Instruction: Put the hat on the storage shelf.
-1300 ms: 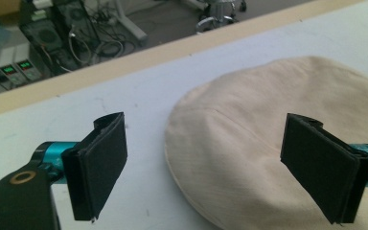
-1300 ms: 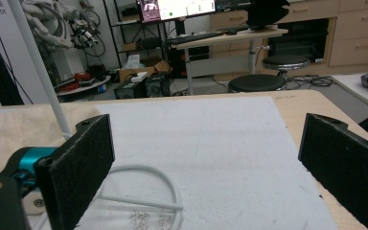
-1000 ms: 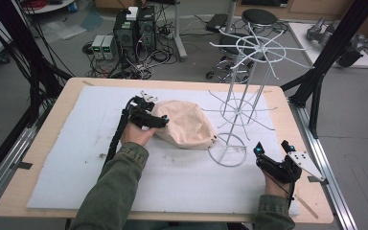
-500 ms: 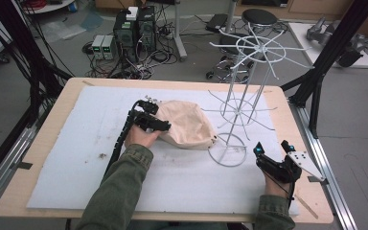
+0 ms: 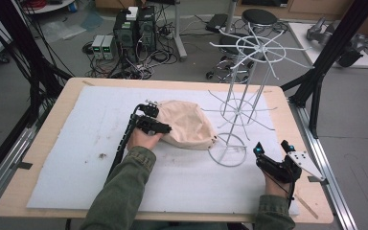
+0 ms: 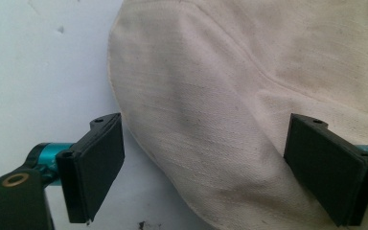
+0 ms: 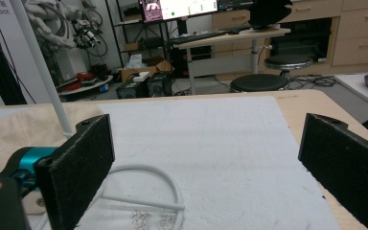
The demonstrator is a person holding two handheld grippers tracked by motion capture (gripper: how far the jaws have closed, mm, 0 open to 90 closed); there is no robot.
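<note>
Near the surface's (image 5: 52,158) middle, the left claw (image 6: 206,167) gapes astride an ungripped cream hat (image 5: 187,123). By the near right corner the right claw (image 5: 260,154) waits apart; the wire rack (image 5: 249,86) looks bare, so hanging likely remains.

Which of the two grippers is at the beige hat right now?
The left gripper: its open jaws straddle the edge of the beige hat. The right gripper sits apart, also open, beyond the wire rack base near the table's right edge.

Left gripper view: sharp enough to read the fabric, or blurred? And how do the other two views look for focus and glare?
Left gripper view: weave of the beige cloth hat is crisp, the pads slightly soft, light even, no glare. Right gripper view: near pads soft, the monitor at the back blown out bright. High view: low detail overall, flat lighting, faint shadows under the white wire rack.
</note>
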